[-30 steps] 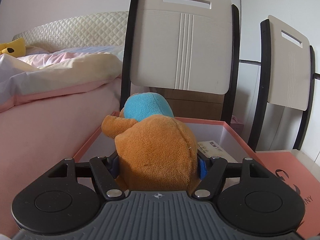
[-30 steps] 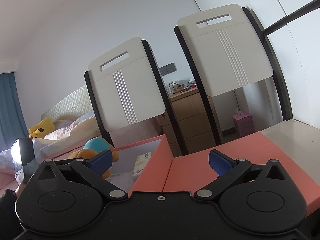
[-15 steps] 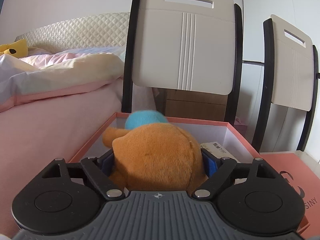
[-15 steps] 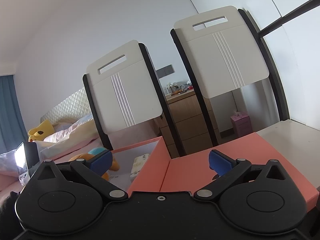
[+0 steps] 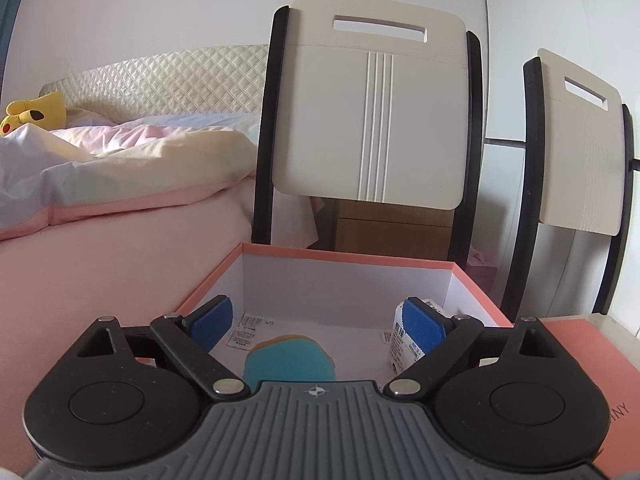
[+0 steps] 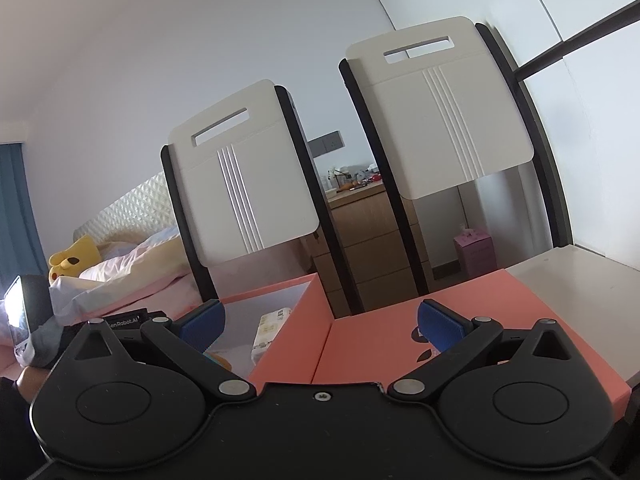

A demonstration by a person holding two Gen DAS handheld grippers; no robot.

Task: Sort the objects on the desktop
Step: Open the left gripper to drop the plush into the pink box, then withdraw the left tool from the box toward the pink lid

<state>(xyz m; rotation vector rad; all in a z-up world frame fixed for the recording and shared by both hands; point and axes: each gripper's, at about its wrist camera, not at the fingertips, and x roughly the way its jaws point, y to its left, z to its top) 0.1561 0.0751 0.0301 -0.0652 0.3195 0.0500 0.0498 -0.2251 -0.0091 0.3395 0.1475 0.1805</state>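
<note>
My left gripper (image 5: 316, 318) hangs spread wide and empty over the pink box (image 5: 472, 290); the plush toy (image 5: 290, 362) lies inside (1 packet (image 5: 404, 340) too). My right gripper (image 6: 320, 320) idles, also agape.

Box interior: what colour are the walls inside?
White inside, salmon-pink rim and outside; the left wrist view shows it best.

One pink box (image 5: 472, 285), one pink lid (image 6: 472, 320) beside it, one plush toy (image 5: 289, 362) inside, one white packet (image 5: 404, 340), two small sachets (image 5: 245, 334), two chairs (image 5: 376, 120), one yellow plush (image 5: 34, 112) on one bed (image 5: 100, 240), two grippers (image 5: 316, 320).
</note>
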